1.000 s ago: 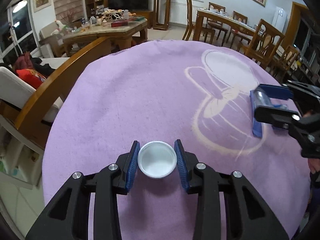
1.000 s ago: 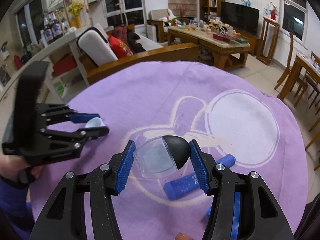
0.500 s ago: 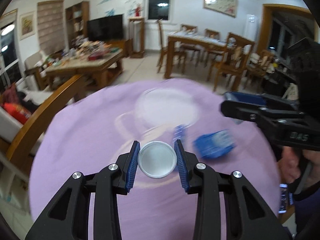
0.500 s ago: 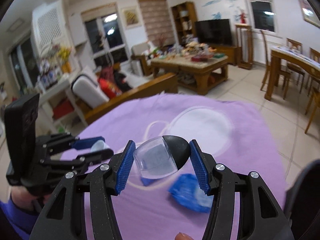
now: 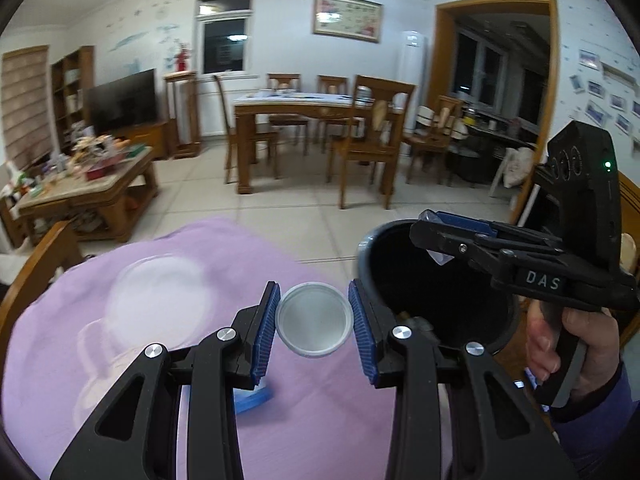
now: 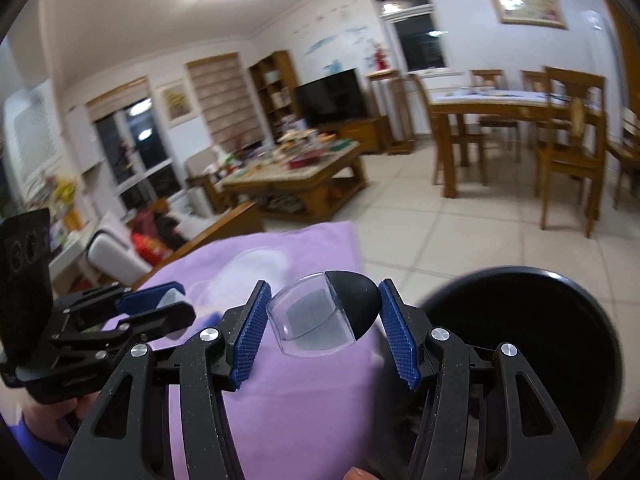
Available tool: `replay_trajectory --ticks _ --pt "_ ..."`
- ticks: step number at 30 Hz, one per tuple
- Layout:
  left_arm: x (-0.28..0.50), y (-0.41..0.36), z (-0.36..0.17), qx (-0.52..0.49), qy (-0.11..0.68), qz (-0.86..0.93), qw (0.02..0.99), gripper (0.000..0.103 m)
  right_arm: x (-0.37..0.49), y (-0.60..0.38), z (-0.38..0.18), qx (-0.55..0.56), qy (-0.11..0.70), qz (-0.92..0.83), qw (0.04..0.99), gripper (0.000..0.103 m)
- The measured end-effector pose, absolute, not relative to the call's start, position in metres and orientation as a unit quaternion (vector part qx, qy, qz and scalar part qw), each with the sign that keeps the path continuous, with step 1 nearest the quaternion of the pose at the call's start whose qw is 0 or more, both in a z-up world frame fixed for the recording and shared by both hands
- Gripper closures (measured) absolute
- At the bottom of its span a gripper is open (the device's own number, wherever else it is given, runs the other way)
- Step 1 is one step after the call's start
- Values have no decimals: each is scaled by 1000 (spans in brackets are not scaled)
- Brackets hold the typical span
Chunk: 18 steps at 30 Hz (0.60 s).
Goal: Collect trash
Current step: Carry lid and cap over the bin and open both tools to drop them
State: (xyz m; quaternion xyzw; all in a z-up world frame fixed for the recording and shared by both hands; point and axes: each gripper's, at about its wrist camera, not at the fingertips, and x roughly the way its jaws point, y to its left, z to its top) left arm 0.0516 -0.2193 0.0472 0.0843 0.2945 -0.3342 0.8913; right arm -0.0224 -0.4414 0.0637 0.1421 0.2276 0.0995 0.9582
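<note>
My left gripper [image 5: 313, 322] is shut on a small white plastic cup [image 5: 313, 325], held above the purple tablecloth [image 5: 160, 312] near its right edge. My right gripper [image 6: 324, 322] is shut on a clear plastic container with a black end [image 6: 320, 316]. In the left wrist view the right gripper [image 5: 440, 236] reaches over the mouth of a black trash bin [image 5: 436, 300] with the container in it. The bin [image 6: 540, 340] stands just right of the table. A blue wrapper [image 5: 252, 398] lies on the cloth under my left fingers.
Some trash lies at the bottom of the bin. Tiled floor [image 5: 280, 224] lies beyond the table. A dining table with chairs [image 5: 320, 128] stands further back, a cluttered coffee table [image 5: 84, 184] at the left, and a sofa's wooden armrest [image 6: 216, 228].
Both grippers have lifted and swung right, off the middle of the table toward the black bin. Each still holds its item. The blue wrappers have dropped out of the main view.
</note>
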Motion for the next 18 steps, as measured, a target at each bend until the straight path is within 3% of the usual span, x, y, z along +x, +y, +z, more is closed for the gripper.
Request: replay_trajectory --ticks 18 --pt "54 -363 -3 123 331 -406 843 67 -56 -591 -19 219 245 -4 944 47"
